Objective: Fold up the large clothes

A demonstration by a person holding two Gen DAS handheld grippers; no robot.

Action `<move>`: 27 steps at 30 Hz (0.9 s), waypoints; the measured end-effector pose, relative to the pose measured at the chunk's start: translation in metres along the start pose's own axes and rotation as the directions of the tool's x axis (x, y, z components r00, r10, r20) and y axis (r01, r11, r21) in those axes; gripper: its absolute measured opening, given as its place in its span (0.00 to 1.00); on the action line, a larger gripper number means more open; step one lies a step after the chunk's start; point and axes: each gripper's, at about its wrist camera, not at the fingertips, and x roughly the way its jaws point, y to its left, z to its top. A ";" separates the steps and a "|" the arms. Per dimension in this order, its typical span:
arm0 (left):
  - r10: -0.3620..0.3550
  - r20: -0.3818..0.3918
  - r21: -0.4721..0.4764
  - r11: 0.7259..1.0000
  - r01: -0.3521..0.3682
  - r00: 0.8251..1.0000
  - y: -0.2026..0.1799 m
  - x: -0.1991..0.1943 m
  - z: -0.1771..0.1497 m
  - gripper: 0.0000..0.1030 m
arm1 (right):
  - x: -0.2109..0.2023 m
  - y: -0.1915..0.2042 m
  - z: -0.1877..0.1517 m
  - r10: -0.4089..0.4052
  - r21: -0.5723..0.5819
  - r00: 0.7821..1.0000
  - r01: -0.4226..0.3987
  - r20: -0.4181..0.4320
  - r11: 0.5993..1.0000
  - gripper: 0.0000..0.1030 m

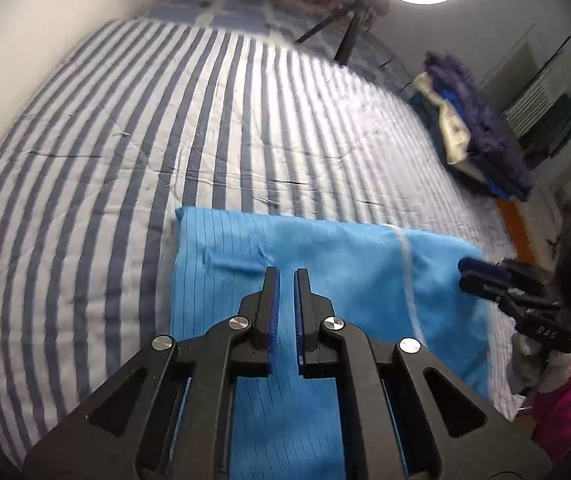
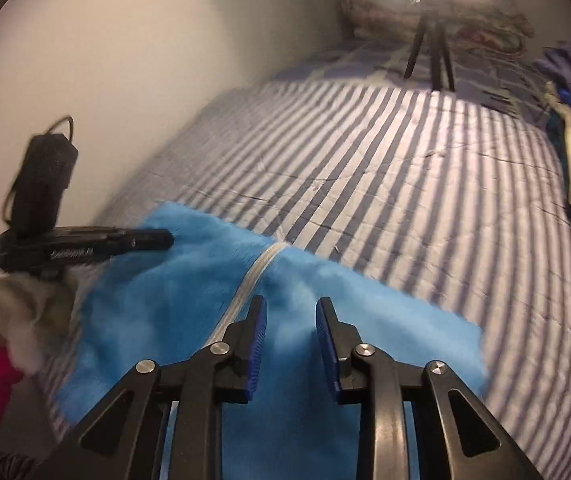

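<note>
Folded blue garment (image 1: pixel 313 264) lying flat at the near edge of a striped bedspread (image 1: pixel 133 128), white zipper (image 2: pixel 255 276) running across it. Above it, left gripper (image 1: pixel 285 276) nearly closed on nothing, right gripper (image 2: pixel 291 308) parted and empty. Beyond, clothes pile (image 1: pixel 473 128), tripod (image 2: pixel 431 54).
</note>
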 end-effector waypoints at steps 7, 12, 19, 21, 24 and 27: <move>0.063 -0.046 0.040 0.997 -0.062 0.997 0.015 -0.010 -0.053 0.03 | -0.025 0.009 -0.086 -0.052 -0.063 0.995 0.046 -0.087 0.997 0.26; 0.013 -0.037 -0.009 1.000 -0.013 0.999 0.042 -0.018 -0.084 0.03 | -0.047 -0.001 -0.143 -0.007 0.051 0.998 0.010 -0.058 0.999 0.26; -0.014 0.011 -0.066 0.998 0.015 1.000 0.050 -0.054 -0.081 0.05 | -0.097 -0.005 -0.122 -0.018 0.039 0.998 0.016 0.054 0.999 0.27; -0.038 0.025 -0.108 0.993 0.040 0.999 0.056 -0.060 -0.076 0.22 | -0.099 -0.015 -0.107 -0.010 0.074 0.997 0.004 0.079 0.997 0.28; -0.120 0.025 -0.229 0.966 0.123 0.992 0.077 -0.059 -0.071 0.68 | -0.087 -0.034 -0.094 0.017 0.160 0.997 -0.030 0.079 0.987 0.62; -0.213 0.009 -0.336 0.920 0.203 0.977 0.100 -0.049 -0.070 0.68 | -0.071 -0.056 -0.103 0.071 0.260 0.996 -0.085 0.060 0.962 0.71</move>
